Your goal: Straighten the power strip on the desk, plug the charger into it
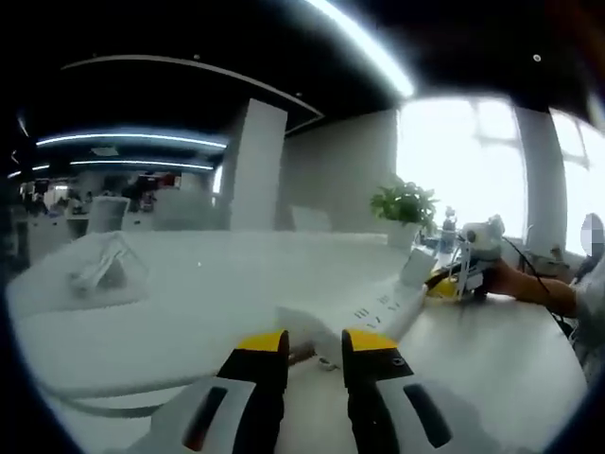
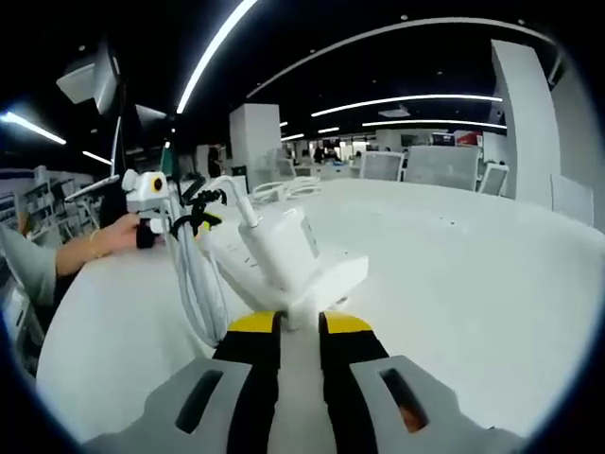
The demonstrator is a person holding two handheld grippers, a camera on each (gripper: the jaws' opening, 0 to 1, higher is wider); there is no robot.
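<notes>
A white power strip (image 1: 378,307) lies flat on the white desk (image 1: 189,322), running away to the right. My left gripper (image 1: 316,345) is closed on its near end, jaws a narrow gap apart. At the strip's far end stands the white charger (image 1: 417,265), with my right gripper (image 1: 442,282) against it. In the right gripper view, my right gripper (image 2: 300,324) is shut on the base of the charger (image 2: 279,248), which sits tilted over the power strip (image 2: 336,274). The left gripper (image 2: 200,218) shows at the strip's far end.
A looped white cable (image 2: 194,279) hangs off the strip on the left. A potted plant (image 1: 405,203) stands at the desk's back. A clear stand (image 1: 99,270) sits far left. A person's hand (image 1: 515,282) holds the right gripper. Office chairs (image 2: 435,165) line the far side.
</notes>
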